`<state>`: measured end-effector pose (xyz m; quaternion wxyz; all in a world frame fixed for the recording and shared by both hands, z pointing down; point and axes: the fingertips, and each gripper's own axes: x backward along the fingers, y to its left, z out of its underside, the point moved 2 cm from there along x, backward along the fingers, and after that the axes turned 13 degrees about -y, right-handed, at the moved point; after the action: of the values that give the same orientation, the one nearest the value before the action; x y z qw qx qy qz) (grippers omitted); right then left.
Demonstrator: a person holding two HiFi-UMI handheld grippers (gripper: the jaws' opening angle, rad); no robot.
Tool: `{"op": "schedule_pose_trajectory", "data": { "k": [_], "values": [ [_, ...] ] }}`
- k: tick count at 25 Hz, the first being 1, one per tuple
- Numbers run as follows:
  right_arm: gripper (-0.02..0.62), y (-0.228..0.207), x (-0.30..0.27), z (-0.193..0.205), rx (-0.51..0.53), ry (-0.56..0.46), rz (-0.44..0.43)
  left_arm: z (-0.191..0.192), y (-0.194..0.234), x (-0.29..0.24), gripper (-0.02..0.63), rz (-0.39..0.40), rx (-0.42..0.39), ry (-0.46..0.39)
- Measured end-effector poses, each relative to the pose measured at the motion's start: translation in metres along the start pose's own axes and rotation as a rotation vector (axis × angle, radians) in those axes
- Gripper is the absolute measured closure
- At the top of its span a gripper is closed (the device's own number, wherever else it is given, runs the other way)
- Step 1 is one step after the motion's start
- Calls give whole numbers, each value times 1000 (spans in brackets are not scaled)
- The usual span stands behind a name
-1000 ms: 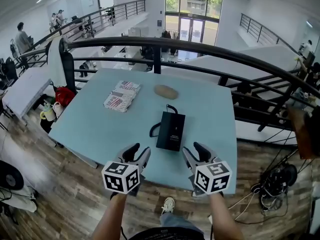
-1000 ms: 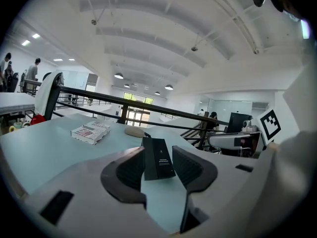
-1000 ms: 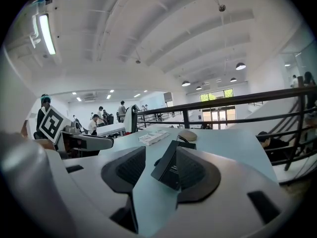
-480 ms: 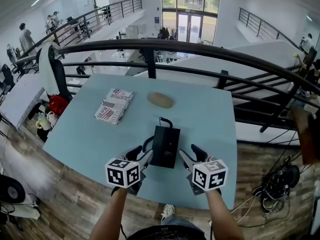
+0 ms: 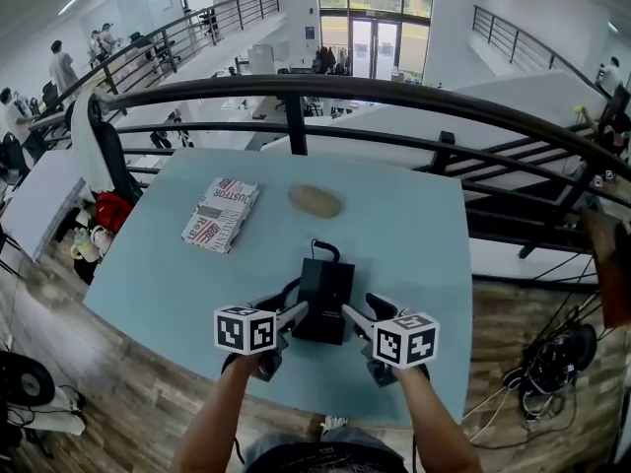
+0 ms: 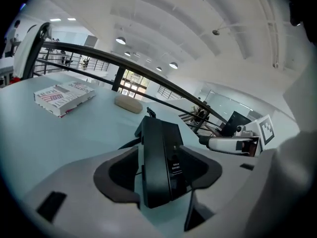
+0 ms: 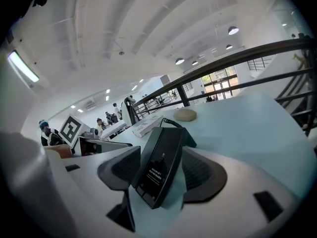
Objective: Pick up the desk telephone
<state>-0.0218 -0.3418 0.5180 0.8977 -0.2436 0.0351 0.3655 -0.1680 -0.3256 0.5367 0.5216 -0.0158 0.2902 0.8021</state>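
Grippers were opening wide, both empty: left gripper [image 5: 286, 306] and right gripper [image 5: 360, 307] flanked the near end of the phone [image 5: 323, 294], which lay on the table [image 5: 414, 215], long axis pointing away, seemingly untouched, equally near both.

This is looking like a large open-plan office, seen from a mezzanine level. A black metal railing [image 5: 394, 97] is running round the upper floor, and beyond it white work surfaces [image 5: 237, 111] are standing on the level below. People [image 5: 61, 67] are standing along the far walkway at the left. Tall glass doors [image 5: 375, 42] are letting in daylight, and round ceiling lights [image 6: 120, 40] are glowing under a white ceiling. A pale blue table [image 5: 414, 225] is sitting on wood-plank flooring [image 5: 128, 392], with cables [image 5: 552, 358] lying coiled at the right
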Motion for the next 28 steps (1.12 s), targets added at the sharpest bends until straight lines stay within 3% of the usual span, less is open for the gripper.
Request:
{"op": "schedule_pose_trajectory", "data": {
  "k": [9,24,28],
  "values": [
    [327,-8,-30,32,-85,97,12,8,20,-29,331,90,133,66],
    [295,-21,-66,62,-222,156,80,22,27,-68,299,266,139,227],
    [293,-20,-68,65,-272,160,73,24,23,-73,299,306,174,242]
  ]
}}
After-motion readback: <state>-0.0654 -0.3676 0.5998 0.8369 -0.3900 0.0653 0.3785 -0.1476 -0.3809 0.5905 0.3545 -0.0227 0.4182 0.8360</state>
